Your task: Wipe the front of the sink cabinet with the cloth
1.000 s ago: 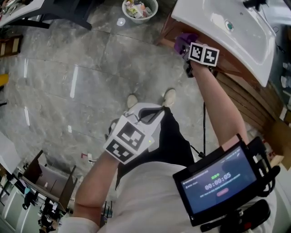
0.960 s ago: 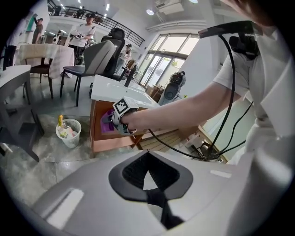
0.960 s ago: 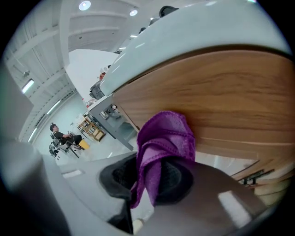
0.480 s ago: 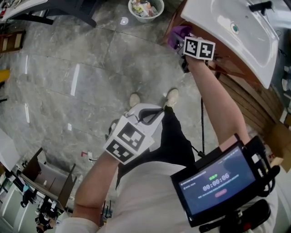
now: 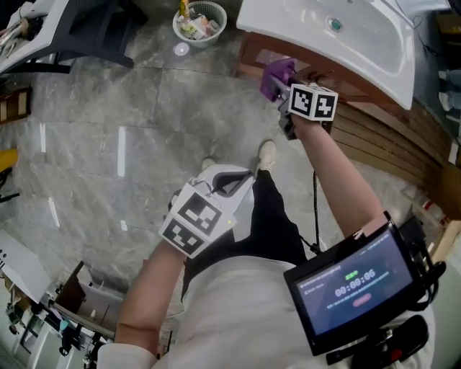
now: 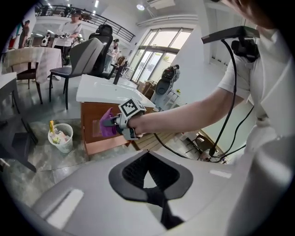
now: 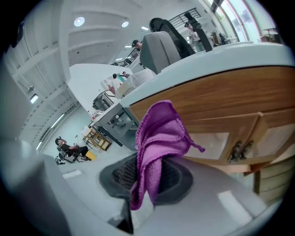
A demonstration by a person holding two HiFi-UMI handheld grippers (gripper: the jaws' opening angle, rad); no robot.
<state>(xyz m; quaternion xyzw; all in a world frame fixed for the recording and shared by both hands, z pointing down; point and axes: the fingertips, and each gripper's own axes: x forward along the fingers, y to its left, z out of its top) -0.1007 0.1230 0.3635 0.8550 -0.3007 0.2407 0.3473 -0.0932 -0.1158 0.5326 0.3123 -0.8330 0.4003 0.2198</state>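
At about 1 o'clock in the head view, a crumpled purple microfibre cloth [image 5: 276, 76] sits against the brown wooden front of the sink cabinet [image 5: 252, 54], just under the overhanging rim of the white ceramic basin [image 5: 324, 36]. Whether the cloth actually presses on the wood cannot be told.

The right gripper [image 5: 282, 90] has its jaws clamped on the cloth. In the right gripper view the cloth [image 7: 159, 138] rises out of the dark jaw pads as a bunched fold, with a loose tail hanging down at 6 o'clock, and the right gripper [image 7: 147, 184] points at the cabinet [image 7: 221, 101]. The cabinet's two panelled doors meet at 4 o'clock, where small metal handles [image 7: 242, 150] sit side by side. The basin's edge runs across the top from 12 to 2 o'clock.

Light wooden slats [image 5: 382, 144] extend from the cabinet's side toward 3 o'clock. A white plastic waste basket [image 5: 199, 20] stands apart from the cabinet's corner at 12 o'clock.

Grey marbled floor tiles [image 5: 108, 122] lie open from 9 to 11 o'clock, well apart from the cabinet. The left gripper [image 5: 230, 180] hangs near centre over the person's dark-trousered leg. In its own view, the left gripper [image 6: 154, 193] has its jaws closed together on nothing.

A black tablet screen [image 5: 353, 285] sits at 4 o'clock.
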